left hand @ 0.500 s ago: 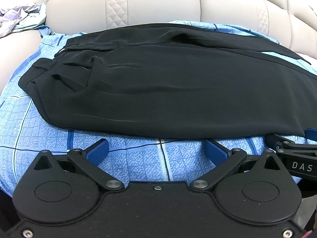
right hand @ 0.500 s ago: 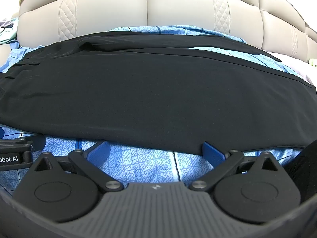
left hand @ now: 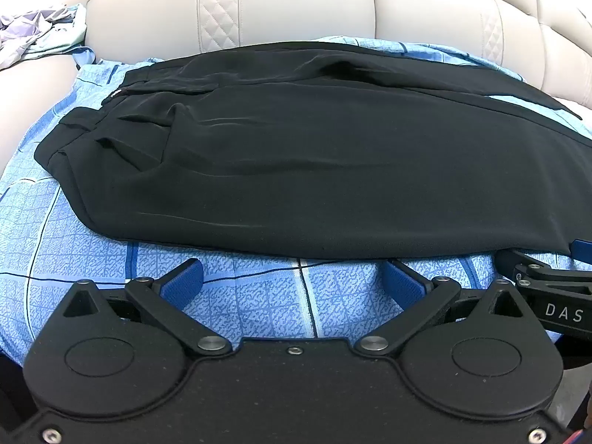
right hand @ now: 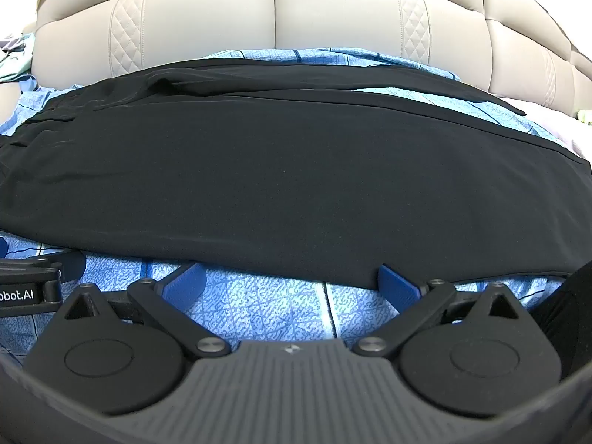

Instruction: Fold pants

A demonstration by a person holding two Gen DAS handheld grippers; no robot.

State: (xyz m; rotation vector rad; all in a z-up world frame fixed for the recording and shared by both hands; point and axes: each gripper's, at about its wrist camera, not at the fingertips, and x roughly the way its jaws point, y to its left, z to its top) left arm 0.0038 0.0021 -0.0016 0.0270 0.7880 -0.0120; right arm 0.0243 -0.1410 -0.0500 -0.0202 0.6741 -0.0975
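Black pants [left hand: 314,170] lie flat across a blue patterned sheet [left hand: 259,296], waistband at the left, legs running right; they also fill the right wrist view [right hand: 281,185]. My left gripper [left hand: 292,283] is open and empty, just in front of the pants' near edge. My right gripper [right hand: 292,281] is open and empty, its blue fingertips [right hand: 397,283] touching the near hem edge. The right gripper shows at the right edge of the left wrist view [left hand: 547,288]; the left gripper shows at the left edge of the right wrist view [right hand: 29,281].
A beige quilted sofa backrest [left hand: 296,3] rises behind the sheet, also in the right wrist view [right hand: 281,14]. A pile of light clothes [left hand: 33,33] lies at the far left. A dark shape [right hand: 566,318] sits at the lower right.
Both grippers have stayed open and nearly still; the views have shifted only slightly toward the pants' near edge.
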